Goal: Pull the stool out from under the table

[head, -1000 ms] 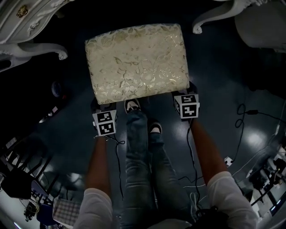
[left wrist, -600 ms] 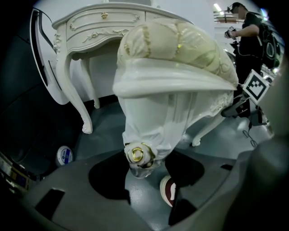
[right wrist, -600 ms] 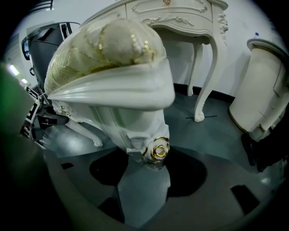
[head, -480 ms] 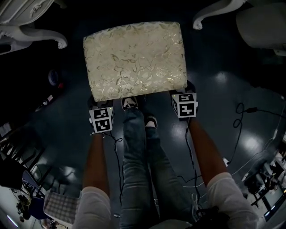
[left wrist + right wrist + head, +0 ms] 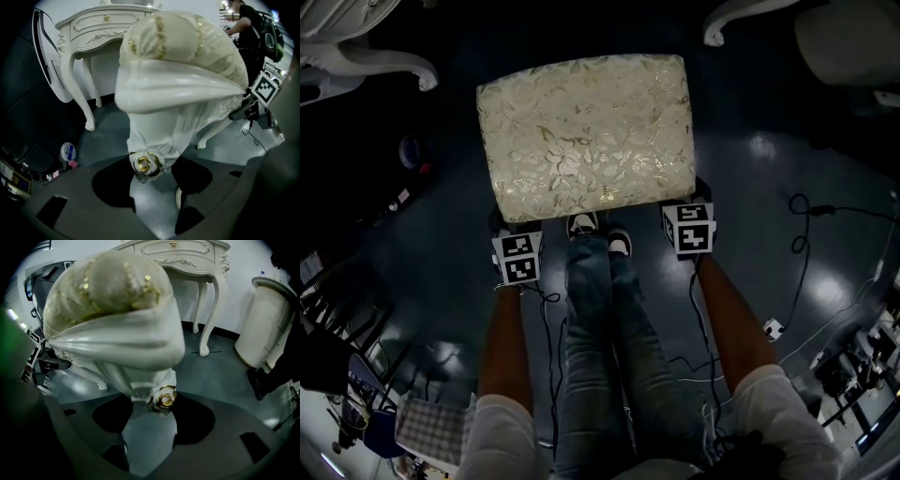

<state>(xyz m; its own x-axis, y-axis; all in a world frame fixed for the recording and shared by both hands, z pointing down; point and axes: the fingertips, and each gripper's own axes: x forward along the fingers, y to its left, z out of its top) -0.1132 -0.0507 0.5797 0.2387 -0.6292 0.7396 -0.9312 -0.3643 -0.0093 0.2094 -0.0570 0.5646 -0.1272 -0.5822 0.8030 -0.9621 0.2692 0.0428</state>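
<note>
One brocade stool (image 5: pixel 586 131) on glossy dark floor (image 5: pixel 769 187)

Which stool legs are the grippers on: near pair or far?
Near pair, on the person's side: left gripper grips the near-left leg of the cream floral-cushioned white stool, right gripper the near-right leg.

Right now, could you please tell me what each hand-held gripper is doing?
Left hand-held gripper: closed on the stool, at a leg.
Right hand-held gripper: closed on the stool's other near leg.

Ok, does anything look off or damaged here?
Nothing damaged or spilled. The stool stands upright, slightly askew, left gripper and right gripper clamped at its near corners. Loose cables cross the floor.
</note>
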